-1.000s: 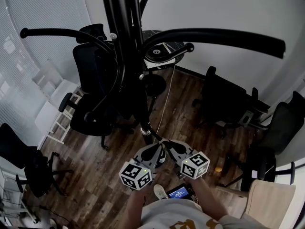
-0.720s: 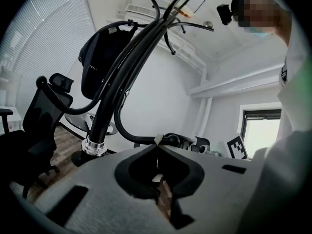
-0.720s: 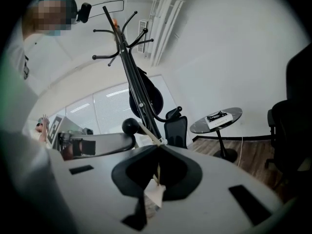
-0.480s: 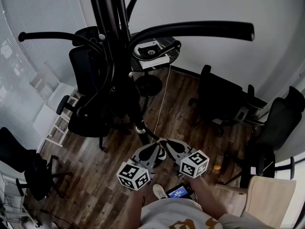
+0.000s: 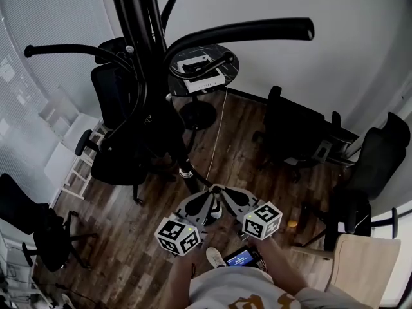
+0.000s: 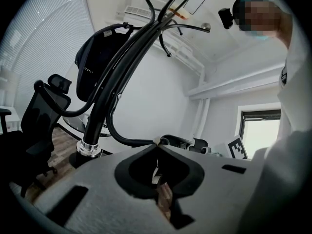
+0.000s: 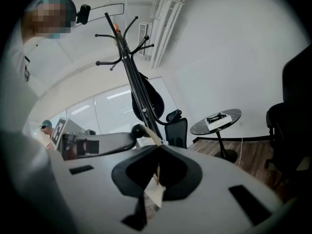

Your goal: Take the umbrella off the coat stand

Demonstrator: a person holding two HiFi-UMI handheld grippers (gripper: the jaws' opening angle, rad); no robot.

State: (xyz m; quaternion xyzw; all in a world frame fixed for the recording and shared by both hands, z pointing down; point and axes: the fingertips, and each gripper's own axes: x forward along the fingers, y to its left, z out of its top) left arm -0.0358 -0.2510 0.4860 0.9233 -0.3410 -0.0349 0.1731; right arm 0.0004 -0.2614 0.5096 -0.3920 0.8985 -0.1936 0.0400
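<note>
Head view: the coat stand (image 5: pixel 145 31) has slid up-left in frame, so we seem to be backing off. Left gripper view: the left gripper (image 6: pixel 156 143) is closed on nothing, the umbrella (image 6: pixel 97 57) still hanging on the stand. Right gripper view: the right gripper (image 7: pixel 158 146) likewise, so our reach hasn't begun.

coat stand (image 5: pixel 143 31) ctr-L | table (image 5: pixel 226 63) behind it, to R | chair L (image 5: pixel 116 153) | chair R (image 5: pixel 293 131)

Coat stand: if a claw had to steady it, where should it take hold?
Probably its straight pole just above the chrome ring, coming in from the person's side: that stretch is slim, upright and nearest the shut left claw and right claw.
</note>
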